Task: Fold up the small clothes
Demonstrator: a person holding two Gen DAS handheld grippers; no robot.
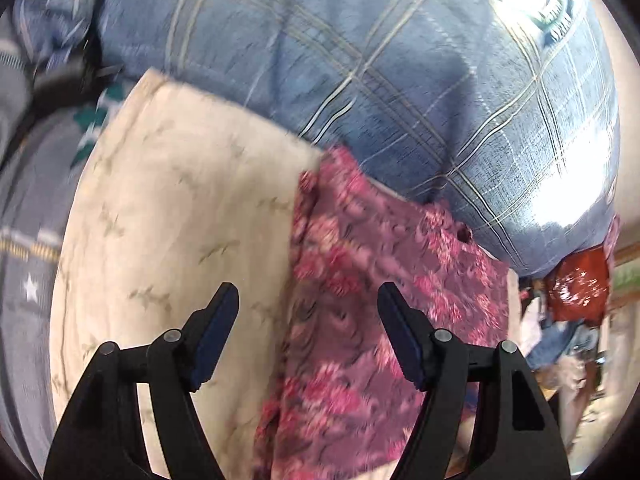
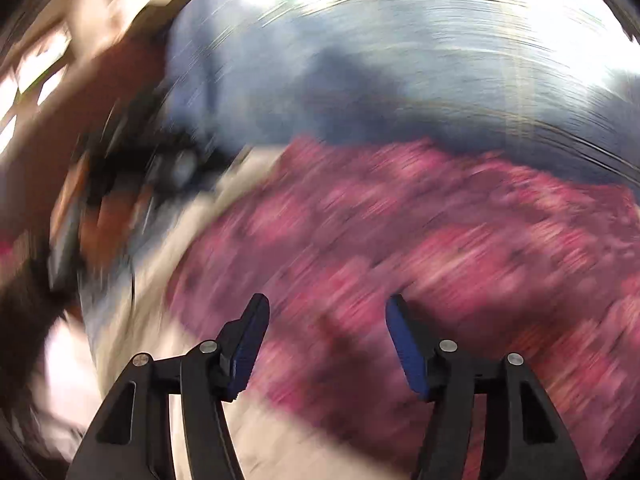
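A pink and maroon floral garment (image 1: 360, 300) lies flat on a cream cloth (image 1: 172, 216) printed with small stars. My left gripper (image 1: 308, 300) hangs open above the garment's left edge, with nothing between its fingers. The right wrist view is heavily smeared by motion. In it the same floral garment (image 2: 400, 232) fills the middle, and my right gripper (image 2: 328, 312) stands open over it with an empty gap. Whether either gripper touches the fabric I cannot tell.
A blue plaid bedcover (image 1: 380, 72) stretches behind the garment, bright with glare at the far right. A grey starred fabric (image 1: 28, 280) lies at the left. A shiny red bag (image 1: 578, 284) and other clutter sit beyond the bed's right edge.
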